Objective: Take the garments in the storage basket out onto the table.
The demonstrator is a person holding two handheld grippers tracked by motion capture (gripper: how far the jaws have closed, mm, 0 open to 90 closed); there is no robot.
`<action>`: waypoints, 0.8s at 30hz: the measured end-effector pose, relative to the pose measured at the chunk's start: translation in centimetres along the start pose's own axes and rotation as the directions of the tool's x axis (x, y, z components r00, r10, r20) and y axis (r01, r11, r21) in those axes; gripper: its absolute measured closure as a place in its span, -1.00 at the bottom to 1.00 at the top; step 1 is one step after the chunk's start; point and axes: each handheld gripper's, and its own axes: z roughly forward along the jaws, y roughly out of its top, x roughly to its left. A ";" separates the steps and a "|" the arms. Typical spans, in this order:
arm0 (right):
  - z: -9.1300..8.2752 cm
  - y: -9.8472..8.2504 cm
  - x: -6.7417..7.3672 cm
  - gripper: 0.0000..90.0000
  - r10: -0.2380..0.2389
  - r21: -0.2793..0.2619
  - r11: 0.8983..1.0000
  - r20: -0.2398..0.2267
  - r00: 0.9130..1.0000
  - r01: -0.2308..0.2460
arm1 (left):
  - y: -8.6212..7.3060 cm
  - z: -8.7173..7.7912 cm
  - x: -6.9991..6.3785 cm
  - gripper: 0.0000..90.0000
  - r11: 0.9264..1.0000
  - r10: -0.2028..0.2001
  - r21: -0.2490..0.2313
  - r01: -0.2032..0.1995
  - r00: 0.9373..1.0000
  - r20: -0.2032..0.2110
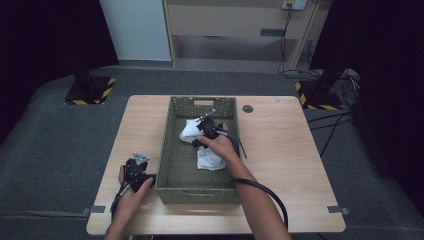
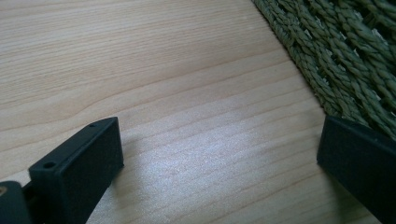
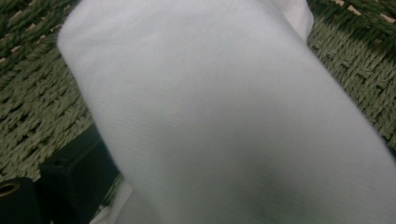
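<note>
White cloth [image 1: 200, 145] lay inside green woven basket [image 1: 172, 150] mid-table; right gripper [image 1: 204, 131] on it, grip unclear. Left gripper [image 1: 137, 167] wide open, empty, near-left on table [image 1: 280, 150]. Cloth not yet lifted out.

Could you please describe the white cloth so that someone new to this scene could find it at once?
On the wooden table stands a green woven basket. Inside it lies the white cloth, crumpled, under the right gripper. It is the sole pale, soft thing there.

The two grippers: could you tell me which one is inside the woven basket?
The right gripper, in the green basket against the white cloth; the left gripper rests outside on the table.
</note>
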 end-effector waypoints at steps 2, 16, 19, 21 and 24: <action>0.2 -0.2 -0.1 -0.92 0.007 0.009 1.000 0.003 1.000 -0.007 | 0.0 0.0 0.0 -1.00 1.000 0.001 0.000 -0.001 1.000 0.000; -0.2 -0.2 0.5 -0.42 -0.021 0.033 0.999 0.004 1.000 0.021 | 0.0 0.0 0.0 -1.00 1.000 0.000 0.000 0.000 1.000 0.000; -0.6 -0.1 0.7 -0.21 -0.039 0.040 0.998 0.003 0.999 0.039 | 0.0 0.0 0.0 -1.00 1.000 0.001 0.000 -0.001 1.000 0.000; -0.9 -0.1 0.7 -0.03 -0.063 0.046 0.997 -0.007 0.998 0.064 | 0.0 0.0 0.0 -1.00 1.000 0.001 0.000 -0.001 1.000 0.000; -1.5 0.2 0.9 0.16 -0.078 0.049 0.996 -0.027 0.997 0.079 | 0.0 0.0 0.0 -1.00 1.000 0.001 0.000 -0.001 1.000 0.000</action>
